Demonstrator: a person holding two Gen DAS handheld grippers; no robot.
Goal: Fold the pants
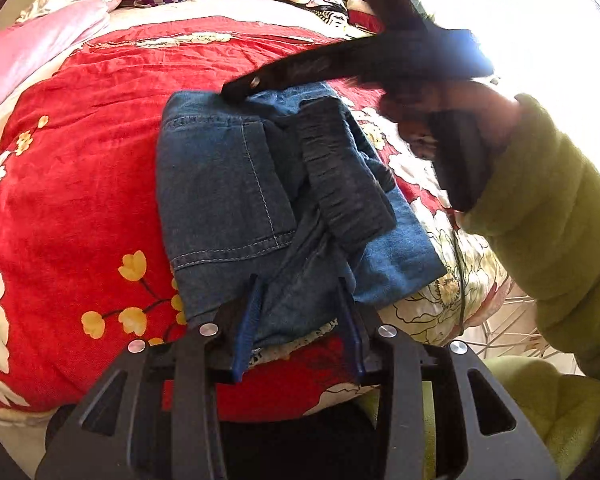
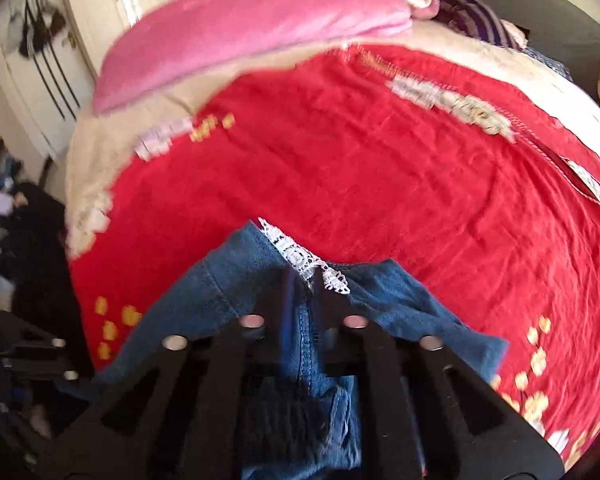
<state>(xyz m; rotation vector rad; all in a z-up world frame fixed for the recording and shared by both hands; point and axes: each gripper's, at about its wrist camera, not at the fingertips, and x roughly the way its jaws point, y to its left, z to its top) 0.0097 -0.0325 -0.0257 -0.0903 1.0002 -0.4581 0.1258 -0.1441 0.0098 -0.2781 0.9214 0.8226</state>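
- Pants [image 1: 236, 196]: folded denim bundle on the red bedspread [image 1: 80, 184].
- Left gripper [image 1: 300, 312]: jaws parted around the near hem; pad contact unclear.
- Right gripper [image 2: 304, 284]: blurred, straddling a denim seam; grip indeterminate, fingertips hidden in cloth.
- Lace trim [image 2: 300, 256] partly covered.

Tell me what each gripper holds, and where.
Both grip the folded jeans: left gripper on the near edge, right gripper on the far edge by the white lace trim.

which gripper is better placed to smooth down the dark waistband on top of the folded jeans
Left, probably. The left gripper faces the jeans with the waistband straight ahead; the right gripper sits at a far corner.
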